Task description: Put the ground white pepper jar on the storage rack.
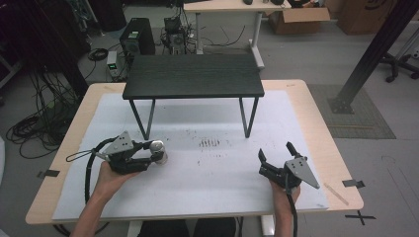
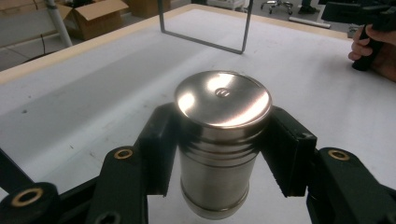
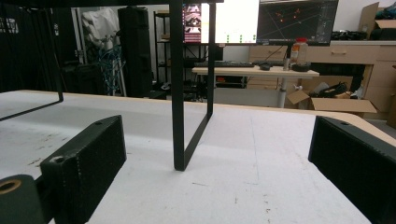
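Left gripper: your left gripper sits at the lower left of the high view, its grey three-cornered plate on top and its cable looping off toward the left edge of the frame.
Left jaws: they are clenched on the steel can; in the left gripper view a black pad presses each side of its body just under the lid.
Steel can: you see it in the centre of the left gripper view, upright, its shiny round lid facing the camera. In the high view the steel can shows as a small silver shape at the gripper's tip, left of centre and below the black shelf's left leg.
Can and surface: whether its base touches the white mat you cannot tell from these views.
Right gripper: your right gripper rests at the lower right of the high view, tips pointing up toward the shelf.
Right jaws: they stand released and wide apart, with nothing between the pads in the right gripper view.
Black shelf: the black shelf stands in the upper middle of the high view on thin metal legs; one leg rises in the centre of the right gripper view.
Gap: the two grippers are well apart, with bare mat between them.
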